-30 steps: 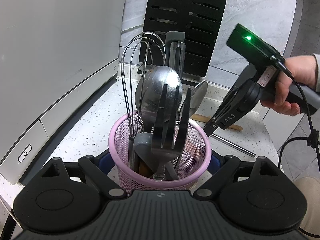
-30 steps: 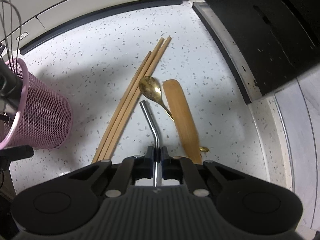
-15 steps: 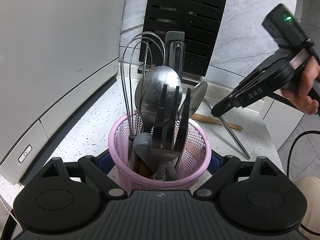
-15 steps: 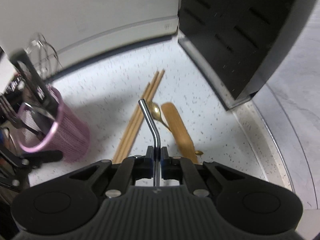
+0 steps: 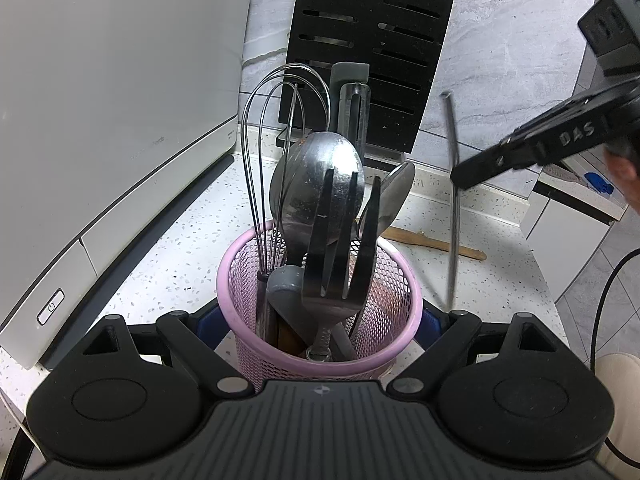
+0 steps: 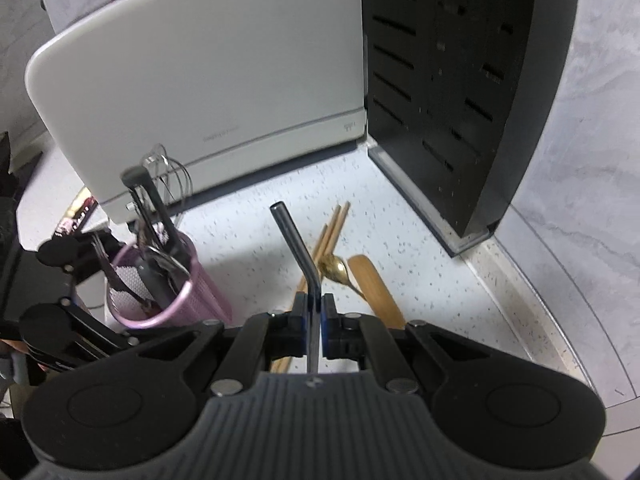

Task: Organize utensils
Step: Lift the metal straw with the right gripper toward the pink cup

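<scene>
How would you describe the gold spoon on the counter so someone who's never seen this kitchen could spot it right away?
Start at the tall black slotted knife block on the white speckled counter. In front of it lie loose utensils: long wooden chopsticks and a flat wooden spatula. The small gold metal spoon lies between them, the only shiny, round-bowled piece there.

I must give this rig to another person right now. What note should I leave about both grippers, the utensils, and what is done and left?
Right gripper: shut on the bent metal straw, held in the air above the counter.
Left gripper: straddles the pink basket, apparently gripping it.
Done: whisk, ladle and black fork stand in the basket.
Left: straw into the basket, then chopsticks, gold spoon and wooden spatula from the counter.
</scene>
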Demonstrator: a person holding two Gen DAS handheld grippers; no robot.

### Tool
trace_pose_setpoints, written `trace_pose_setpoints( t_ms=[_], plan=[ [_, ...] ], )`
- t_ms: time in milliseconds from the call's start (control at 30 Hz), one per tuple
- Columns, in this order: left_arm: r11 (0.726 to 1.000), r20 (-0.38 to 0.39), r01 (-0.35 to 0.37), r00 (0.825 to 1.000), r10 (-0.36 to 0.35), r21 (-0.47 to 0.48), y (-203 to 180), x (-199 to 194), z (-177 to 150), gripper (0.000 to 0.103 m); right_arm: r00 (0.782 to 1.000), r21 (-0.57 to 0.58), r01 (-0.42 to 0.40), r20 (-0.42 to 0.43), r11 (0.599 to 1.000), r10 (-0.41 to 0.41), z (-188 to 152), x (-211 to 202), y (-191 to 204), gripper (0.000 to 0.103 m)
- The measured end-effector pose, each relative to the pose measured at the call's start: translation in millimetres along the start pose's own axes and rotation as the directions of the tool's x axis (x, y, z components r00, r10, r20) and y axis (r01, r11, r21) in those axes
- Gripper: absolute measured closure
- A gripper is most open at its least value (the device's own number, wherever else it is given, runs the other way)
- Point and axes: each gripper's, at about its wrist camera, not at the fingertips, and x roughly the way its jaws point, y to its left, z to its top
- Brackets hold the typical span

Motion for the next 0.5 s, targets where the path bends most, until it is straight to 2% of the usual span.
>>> trace_pose_setpoints(
  t_ms=[267, 500],
  plan=[
    [1.000, 0.000, 0.000, 1.000, 0.000, 0.000, -0.1, 0.0, 0.1, 0.000, 0.996, -0.005, -0.009, 0.093, 1.000, 0.009, 2.7, -27.9, 4.1, 0.101],
    [1.000, 0.000, 0.001, 1.000, -0.001, 0.000, -0.1, 0.0, 0.2, 0.000, 0.970, -0.021, -0.057, 0.236, 0.998, 0.061, 6.6, -72.9, 19.8, 0.101]
  ],
)
